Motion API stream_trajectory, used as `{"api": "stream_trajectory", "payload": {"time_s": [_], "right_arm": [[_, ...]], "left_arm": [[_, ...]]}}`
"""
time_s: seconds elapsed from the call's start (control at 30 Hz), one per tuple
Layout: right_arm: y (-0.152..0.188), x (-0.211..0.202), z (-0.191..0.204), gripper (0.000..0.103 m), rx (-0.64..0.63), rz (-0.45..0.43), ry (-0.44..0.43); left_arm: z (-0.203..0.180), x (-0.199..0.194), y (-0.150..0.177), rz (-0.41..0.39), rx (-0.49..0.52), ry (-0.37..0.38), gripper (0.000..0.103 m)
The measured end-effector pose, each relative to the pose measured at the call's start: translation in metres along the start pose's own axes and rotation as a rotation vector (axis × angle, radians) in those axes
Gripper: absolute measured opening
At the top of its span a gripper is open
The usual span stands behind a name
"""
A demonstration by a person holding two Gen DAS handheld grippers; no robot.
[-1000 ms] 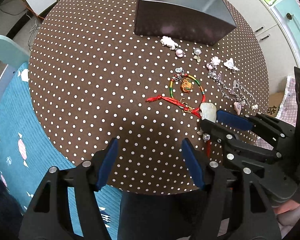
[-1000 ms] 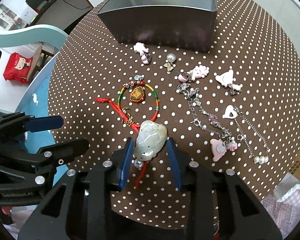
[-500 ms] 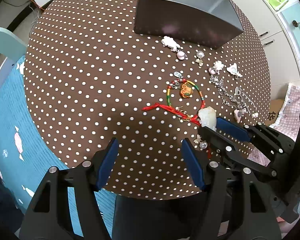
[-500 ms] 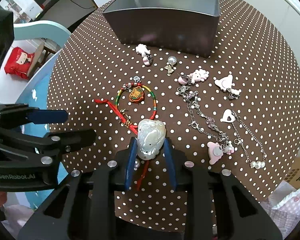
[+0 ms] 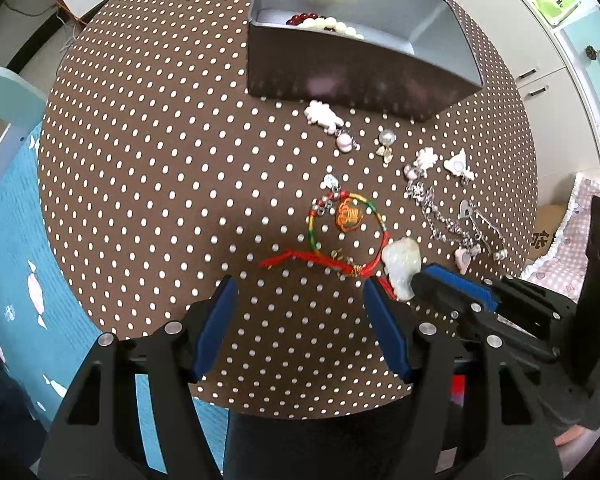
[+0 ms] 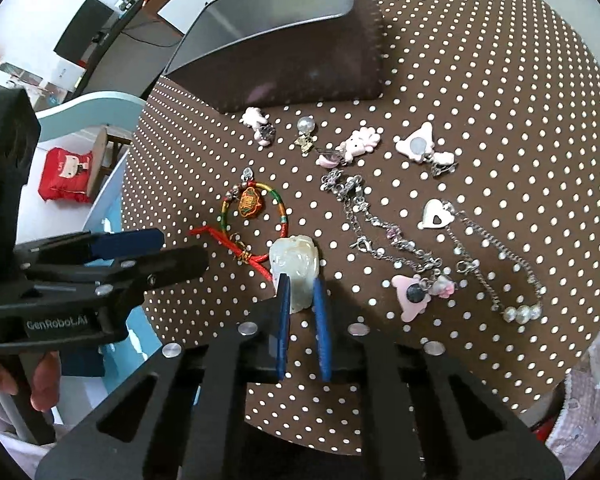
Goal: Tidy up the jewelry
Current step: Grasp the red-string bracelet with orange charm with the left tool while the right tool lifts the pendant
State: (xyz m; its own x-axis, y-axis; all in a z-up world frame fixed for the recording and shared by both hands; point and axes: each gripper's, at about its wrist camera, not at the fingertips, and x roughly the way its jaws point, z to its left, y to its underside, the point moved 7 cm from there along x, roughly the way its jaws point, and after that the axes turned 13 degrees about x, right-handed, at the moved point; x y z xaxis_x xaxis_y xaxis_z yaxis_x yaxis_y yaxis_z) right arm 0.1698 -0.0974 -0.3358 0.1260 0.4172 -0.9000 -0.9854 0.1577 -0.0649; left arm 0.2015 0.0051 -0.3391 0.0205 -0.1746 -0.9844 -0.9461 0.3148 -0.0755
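Observation:
My right gripper (image 6: 300, 284) is shut on a pale jade pendant (image 6: 295, 268) on a red cord, held just above the polka-dot table (image 6: 500, 80); it also shows in the left wrist view (image 5: 401, 264). The cord joins a multicoloured bracelet (image 6: 256, 208) with an orange charm. My left gripper (image 5: 298, 292) is open and empty, near the table's front edge, left of the pendant. The grey box (image 5: 360, 40) stands at the back; beads (image 5: 324, 24) lie inside it.
Pink and white charms (image 6: 360, 144), a pearl earring (image 6: 305, 126), silver chains (image 6: 380, 224) and a heart pendant (image 6: 436, 216) lie between the box and my right gripper. A light blue chair (image 5: 4, 128) stands left of the table.
My right gripper has closed on the jade pendant and lifted it slightly. The left gripper has risen and tilted, so the inside of the box now shows.

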Motion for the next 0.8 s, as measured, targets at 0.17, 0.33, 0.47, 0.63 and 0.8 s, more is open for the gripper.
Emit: {"api": "stream_trajectory", "payload": {"time_s": [0.17, 0.33, 0.47, 0.63, 0.8], "right_arm": [[-0.005, -0.003, 0.023, 0.028, -0.113, -0.036, 0.029], [-0.008, 0.012, 0.027, 0.028, -0.195, -0.052, 0.154], [-0.002, 0.023, 0.038, 0.032, -0.323, -0.099, 0.222], [0.007, 0.032, 0.048, 0.031, -0.445, -0.126, 0.308], [0.005, 0.031, 0.043, 0.029, -0.412, -0.124, 0.265]], "left_arm": [[0.002, -0.003, -0.019, -0.008, 0.017, -0.003, 0.066], [0.007, -0.008, -0.03, -0.014, 0.03, -0.003, 0.066], [0.012, -0.007, -0.034, -0.013, 0.022, -0.001, 0.066], [0.009, -0.004, -0.035, -0.025, 0.032, 0.015, 0.066], [-0.008, -0.011, -0.045, -0.08, 0.092, 0.044, 0.066]]}}
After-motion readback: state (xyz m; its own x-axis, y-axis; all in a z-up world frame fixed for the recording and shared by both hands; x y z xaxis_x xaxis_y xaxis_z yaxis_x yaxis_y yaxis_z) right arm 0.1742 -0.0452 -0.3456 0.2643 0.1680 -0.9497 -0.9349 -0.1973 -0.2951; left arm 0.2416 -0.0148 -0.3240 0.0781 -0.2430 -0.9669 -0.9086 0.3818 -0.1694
